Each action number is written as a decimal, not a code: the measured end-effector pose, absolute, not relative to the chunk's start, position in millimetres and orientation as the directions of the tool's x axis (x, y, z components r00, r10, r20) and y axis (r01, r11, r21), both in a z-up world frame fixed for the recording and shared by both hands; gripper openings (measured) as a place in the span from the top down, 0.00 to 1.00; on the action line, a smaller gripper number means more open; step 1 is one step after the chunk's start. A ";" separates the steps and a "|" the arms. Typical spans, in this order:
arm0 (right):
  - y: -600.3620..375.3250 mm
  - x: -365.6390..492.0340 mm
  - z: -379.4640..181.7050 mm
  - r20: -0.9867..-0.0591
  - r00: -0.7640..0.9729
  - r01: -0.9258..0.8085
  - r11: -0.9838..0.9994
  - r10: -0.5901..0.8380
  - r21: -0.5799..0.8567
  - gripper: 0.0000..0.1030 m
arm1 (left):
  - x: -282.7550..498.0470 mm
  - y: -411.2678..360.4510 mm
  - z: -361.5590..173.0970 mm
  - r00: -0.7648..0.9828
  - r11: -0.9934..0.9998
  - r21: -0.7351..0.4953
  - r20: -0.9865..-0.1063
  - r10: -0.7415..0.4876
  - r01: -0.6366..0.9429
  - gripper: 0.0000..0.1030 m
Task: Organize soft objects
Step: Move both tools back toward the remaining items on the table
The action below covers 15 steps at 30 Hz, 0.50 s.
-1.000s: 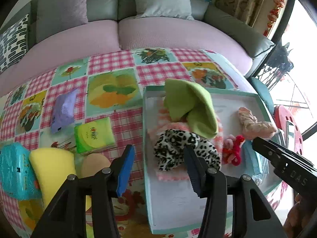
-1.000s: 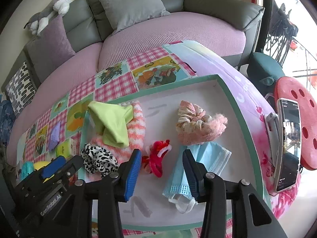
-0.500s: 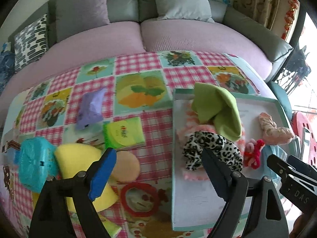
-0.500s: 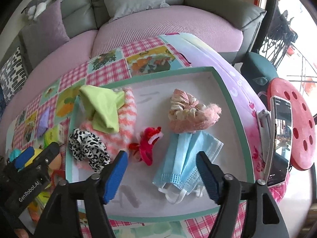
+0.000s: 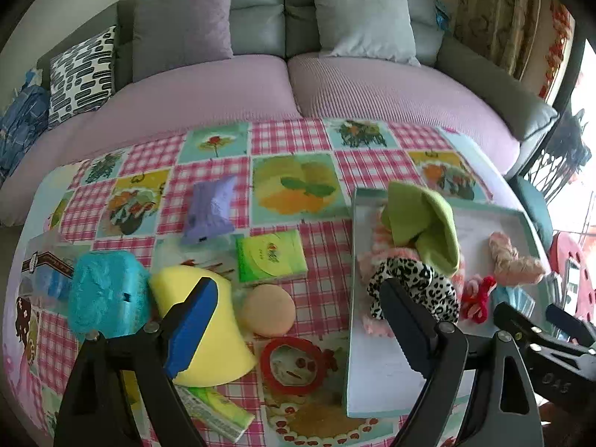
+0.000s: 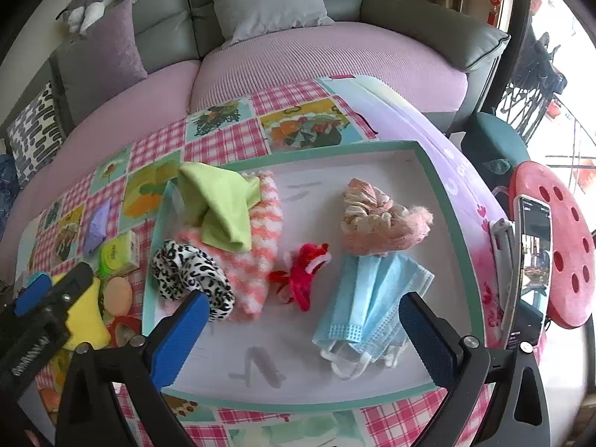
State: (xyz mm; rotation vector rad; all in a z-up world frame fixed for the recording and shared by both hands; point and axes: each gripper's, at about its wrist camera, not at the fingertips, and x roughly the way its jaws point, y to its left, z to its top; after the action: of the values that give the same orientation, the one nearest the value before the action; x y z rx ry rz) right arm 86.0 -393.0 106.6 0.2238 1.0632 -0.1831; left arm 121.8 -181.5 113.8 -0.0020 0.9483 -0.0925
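We see our right gripper (image 6: 298,331) over the tray (image 6: 452,223), its jaws opening with nothing gripped. Below it lie a blue face mask (image 6: 372,301), a red scrunchie (image 6: 307,270) and a leopard-print scrunchie (image 6: 190,270), with a pink scrunchie (image 6: 380,218) farther back.

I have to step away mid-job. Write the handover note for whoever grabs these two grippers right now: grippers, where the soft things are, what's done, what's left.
Left gripper: open, holding nothing, above the tablecloth beside the tray.
Right gripper: fingers opening, nothing between them, over the tray.
In the tray: green cloth on a pink-and-white knit, leopard scrunchie, red scrunchie, pink scrunchie, blue face masks.
Still on the tablecloth: yellow sponge, teal fluffy thing, round peach sponge, green tissue pack, purple pack.
Left to do, probably: move those into the tray, nearest sponges first.
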 end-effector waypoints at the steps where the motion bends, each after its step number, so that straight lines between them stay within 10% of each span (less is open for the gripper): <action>1: -391.7 86.0 107.1 -0.877 0.480 0.257 0.961 -0.037 0.101 0.00 | 120.5 -175.9 117.5 0.592 0.996 -0.055 -0.801 -0.086 0.071 0.13; 15: -336.9 84.3 129.5 -0.824 0.565 0.157 0.976 0.038 0.152 0.00 | 106.8 -89.5 144.7 0.639 0.991 -0.116 -0.768 -0.044 -0.070 0.13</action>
State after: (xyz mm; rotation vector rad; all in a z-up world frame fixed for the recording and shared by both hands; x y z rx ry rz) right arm 84.3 -336.9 129.5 0.2181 0.9702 -0.0703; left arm 106.8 -89.5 144.7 -0.1392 0.8788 0.0146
